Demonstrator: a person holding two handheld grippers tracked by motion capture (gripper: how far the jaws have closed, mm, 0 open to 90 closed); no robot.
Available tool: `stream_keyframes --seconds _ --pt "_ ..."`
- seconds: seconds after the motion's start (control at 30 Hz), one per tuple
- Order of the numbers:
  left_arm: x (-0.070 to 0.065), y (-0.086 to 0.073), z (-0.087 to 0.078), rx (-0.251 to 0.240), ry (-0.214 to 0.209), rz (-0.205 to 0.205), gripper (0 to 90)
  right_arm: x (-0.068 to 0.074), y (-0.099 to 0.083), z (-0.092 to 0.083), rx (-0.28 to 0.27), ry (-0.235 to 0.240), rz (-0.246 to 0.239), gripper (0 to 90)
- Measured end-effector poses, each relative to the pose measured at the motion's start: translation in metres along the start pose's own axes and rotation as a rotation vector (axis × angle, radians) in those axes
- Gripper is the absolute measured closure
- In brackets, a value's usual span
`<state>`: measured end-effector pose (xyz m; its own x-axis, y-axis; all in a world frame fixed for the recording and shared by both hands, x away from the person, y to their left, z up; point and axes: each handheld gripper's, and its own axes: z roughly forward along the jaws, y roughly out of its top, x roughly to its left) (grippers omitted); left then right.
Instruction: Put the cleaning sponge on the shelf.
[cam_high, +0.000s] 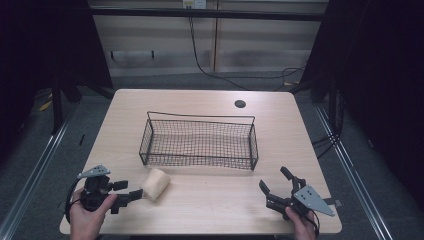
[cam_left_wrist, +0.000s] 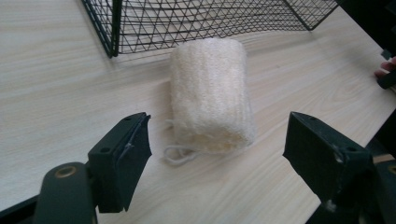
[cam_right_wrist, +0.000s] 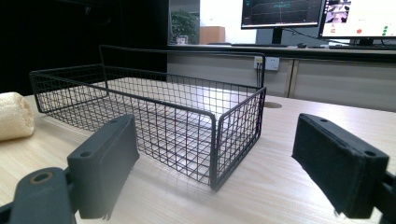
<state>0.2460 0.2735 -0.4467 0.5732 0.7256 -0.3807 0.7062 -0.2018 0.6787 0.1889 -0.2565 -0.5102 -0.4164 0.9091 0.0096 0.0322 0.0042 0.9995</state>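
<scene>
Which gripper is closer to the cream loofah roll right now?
Left. The left gripper sits open right beside the cream, ribbed loofah roll; the right gripper, also open, is across the table near the black wire basket.

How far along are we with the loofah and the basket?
Nothing looks done yet: the wire basket holds nothing. In hand: the left gripper is lined up on the loofah, jaws open on either side, not touching it. Left: grasp it, lift it, likely put it in the basket. The right gripper waits open.
</scene>
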Motion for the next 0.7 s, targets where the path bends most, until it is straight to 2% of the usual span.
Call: stream_keyframes --seconds 0.03,0.13,0.23,0.27,0.33,0.4,0.43,0.47,0.53,0.57,0.6,0.7 --pt "0.0 0.0 0.0 0.0 0.0 0.0 22.0 0.0 0.0 0.0 0.0 0.0 0.0 13.5" --pt "0.004 0.001 -0.008 -0.044 0.001 -0.003 22.0 0.001 0.0 0.0 -0.004 -0.005 0.001 13.5" --pt "0.003 0.001 -0.01 -0.051 -0.002 -0.004 21.8 0.001 0.0 0.0 0.0 -0.001 0.002 13.5" --pt "-0.001 0.001 -0.011 -0.07 -0.012 0.011 22.1 0.001 0.0 0.0 0.0 0.0 0.003 13.5" --pt "-0.004 0.003 -0.011 -0.067 -0.015 0.026 23.1 0.001 0.0 0.0 -0.001 -0.001 0.003 13.5" --pt "-0.008 0.005 -0.01 -0.041 -0.031 0.038 23.1 0.001 0.0 0.0 -0.003 -0.011 0.003 13.5" --pt "-0.01 0.006 -0.009 -0.035 -0.027 0.04 23.1 0.001 0.0 -0.001 -0.003 -0.013 0.006 13.5" --pt "-0.013 0.006 -0.006 -0.002 -0.019 0.055 23.1 0.001 0.0 -0.001 -0.003 -0.012 0.003 13.5" --pt "-0.015 0.007 -0.005 -0.001 -0.012 0.051 23.1 0.001 0.0 -0.001 -0.006 -0.011 0.007 13.5" --pt "-0.017 0.008 -0.004 0.019 -0.016 0.058 23.1 0.001 0.0 -0.001 -0.006 -0.011 0.007 13.5" --pt "-0.021 0.011 -0.004 0.024 0.006 0.068 23.1 0.001 0.0 -0.001 -0.006 -0.013 0.005 13.4" --pt "-0.023 0.016 -0.003 0.049 0.018 0.072 22.8 0.001 0.0 -0.001 -0.004 -0.015 0.003 13.5"
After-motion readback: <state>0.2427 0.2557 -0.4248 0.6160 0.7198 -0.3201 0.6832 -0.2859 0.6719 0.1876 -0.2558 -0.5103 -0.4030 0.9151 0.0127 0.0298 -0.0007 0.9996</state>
